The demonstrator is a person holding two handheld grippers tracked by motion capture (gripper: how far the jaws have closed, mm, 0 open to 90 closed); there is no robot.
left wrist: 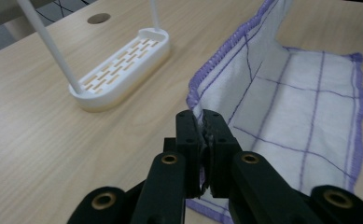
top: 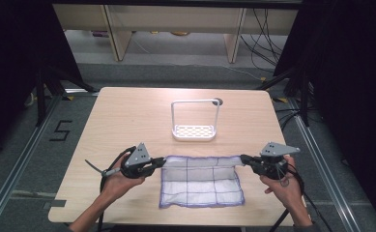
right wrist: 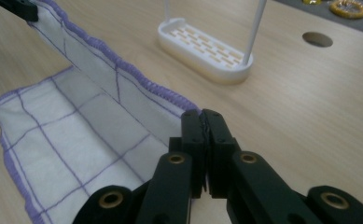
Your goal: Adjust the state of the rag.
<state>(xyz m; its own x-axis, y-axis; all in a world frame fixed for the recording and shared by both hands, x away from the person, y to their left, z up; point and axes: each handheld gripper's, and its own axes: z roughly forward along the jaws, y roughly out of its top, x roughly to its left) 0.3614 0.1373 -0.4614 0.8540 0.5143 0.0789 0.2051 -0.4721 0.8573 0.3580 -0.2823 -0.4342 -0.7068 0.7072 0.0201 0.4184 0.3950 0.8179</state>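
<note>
A white cloth [top: 201,181] with purple grid lines and a purple hem lies at the near middle of the table, its far edge lifted and stretched taut. My left gripper [top: 160,163] is shut on the cloth's far left corner, and my right gripper [top: 246,158] is shut on the far right corner. In the left gripper view the jaws [left wrist: 202,123] pinch the cloth [left wrist: 282,88] at its hem. The right gripper view shows the jaws [right wrist: 201,122] clamped on the cloth [right wrist: 95,116], with the hem running off to the upper left. The near part of the cloth rests on the table.
A white rack [top: 195,121] with a slotted base and a tall hoop stands just beyond the cloth at the table's middle [left wrist: 118,70] [right wrist: 207,49]. A round hole [top: 218,102] sits in the wooden tabletop [top: 127,121] behind it. Dark curtains and floor rails flank the table.
</note>
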